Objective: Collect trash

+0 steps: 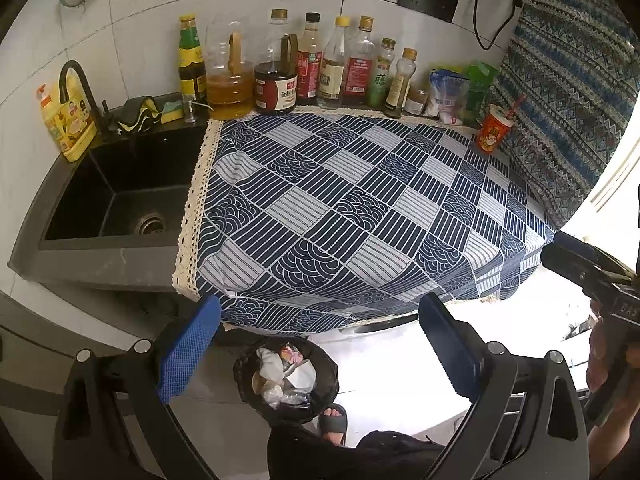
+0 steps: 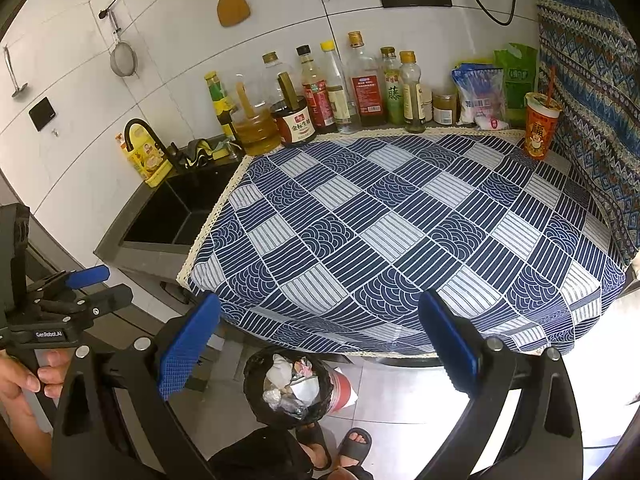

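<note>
A red paper cup (image 1: 494,130) (image 2: 539,130) with a straw stands at the far right corner of the blue patterned cloth (image 1: 340,208) (image 2: 400,232). On the floor below the counter's front edge stands a black-bagged trash bin (image 1: 329,366) (image 2: 250,378), holding crumpled paper and wrappers. My left gripper (image 1: 318,320) is open above the bin, nothing between its blue pads. Beside it, my right gripper (image 2: 318,320) is open and empty too, above the same bin. Each gripper shows at the edge of the other's view: left gripper (image 2: 116,284), right gripper (image 1: 560,252).
A row of sauce and oil bottles (image 1: 312,64) (image 2: 320,92) lines the back wall, with plastic bags (image 1: 460,88) (image 2: 496,88) to their right. A black sink (image 1: 120,200) (image 2: 172,216) lies left of the cloth. A person's sandalled feet (image 2: 352,448) stand by the bin.
</note>
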Demonstrator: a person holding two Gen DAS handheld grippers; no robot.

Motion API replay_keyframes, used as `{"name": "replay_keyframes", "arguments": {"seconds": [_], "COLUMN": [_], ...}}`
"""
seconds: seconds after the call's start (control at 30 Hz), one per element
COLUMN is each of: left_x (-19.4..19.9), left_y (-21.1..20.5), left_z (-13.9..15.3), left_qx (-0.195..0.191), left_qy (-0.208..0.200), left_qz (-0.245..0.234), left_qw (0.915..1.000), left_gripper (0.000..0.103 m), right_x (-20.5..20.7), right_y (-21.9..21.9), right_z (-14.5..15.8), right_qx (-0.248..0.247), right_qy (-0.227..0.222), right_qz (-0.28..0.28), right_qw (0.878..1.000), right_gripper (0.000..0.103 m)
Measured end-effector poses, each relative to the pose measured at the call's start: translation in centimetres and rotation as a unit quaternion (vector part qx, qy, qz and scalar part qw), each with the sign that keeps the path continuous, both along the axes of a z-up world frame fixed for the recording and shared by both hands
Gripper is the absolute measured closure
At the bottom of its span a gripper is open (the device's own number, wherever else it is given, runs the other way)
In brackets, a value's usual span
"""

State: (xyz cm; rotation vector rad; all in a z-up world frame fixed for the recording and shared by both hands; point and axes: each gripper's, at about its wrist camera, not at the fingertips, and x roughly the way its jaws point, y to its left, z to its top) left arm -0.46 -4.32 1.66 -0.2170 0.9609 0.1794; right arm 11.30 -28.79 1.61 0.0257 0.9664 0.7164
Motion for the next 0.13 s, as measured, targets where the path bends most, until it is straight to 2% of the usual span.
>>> {"name": "replay_keyframes", "arguments": {"seconds": [0.13], "left_x": [0.06], "left_y": [0.2], "left_z": [0.0], "left_qx": [0.0], "left_qy": [0.001], "left_qz": [0.003], "left_qw": [1.0], "left_gripper": [0.007], "right_x": [0.09], "right_y": [0.12], "right_z": [-0.05], "right_qx": [0.0], "right_qy": [0.002], "right_qz": [0.0], "right_qw": [1.0], "right_gripper": [0.005]}}
